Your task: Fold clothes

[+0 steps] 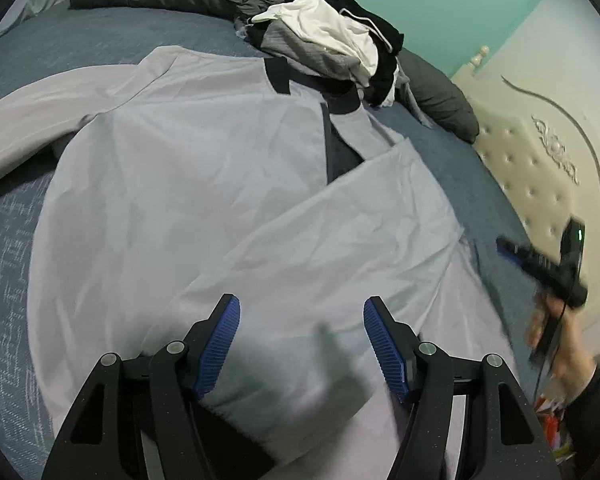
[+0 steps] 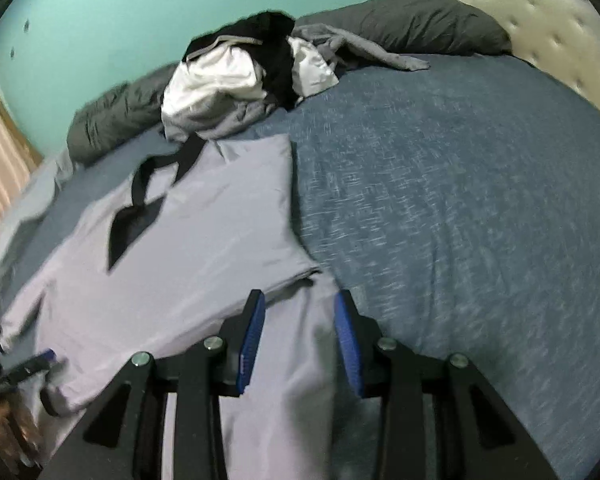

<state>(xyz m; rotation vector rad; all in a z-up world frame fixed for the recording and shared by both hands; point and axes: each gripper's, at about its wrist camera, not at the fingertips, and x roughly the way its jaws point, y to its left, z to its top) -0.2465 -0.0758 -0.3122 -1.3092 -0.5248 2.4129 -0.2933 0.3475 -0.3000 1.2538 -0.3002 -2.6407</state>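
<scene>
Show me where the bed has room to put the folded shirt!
Bare blue bedspread lies between the grey shirt's edge, the headboard and dark pillow. It is crowded at the clothes pile beyond the collar.

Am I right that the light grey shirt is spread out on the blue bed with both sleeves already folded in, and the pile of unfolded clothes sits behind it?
Not quite: only one sleeve is folded across the shirt. The left wrist view shows the other sleeve stretched out on the bed. The pile does sit behind the shirt.

Right gripper (image 2: pixel 300 340) hangs parted over a pale shirt (image 2: pixel 204 240) on the bed (image 2: pixel 460 208); clothes pile (image 2: pixel 240 80) lies beyond the shirt.
</scene>
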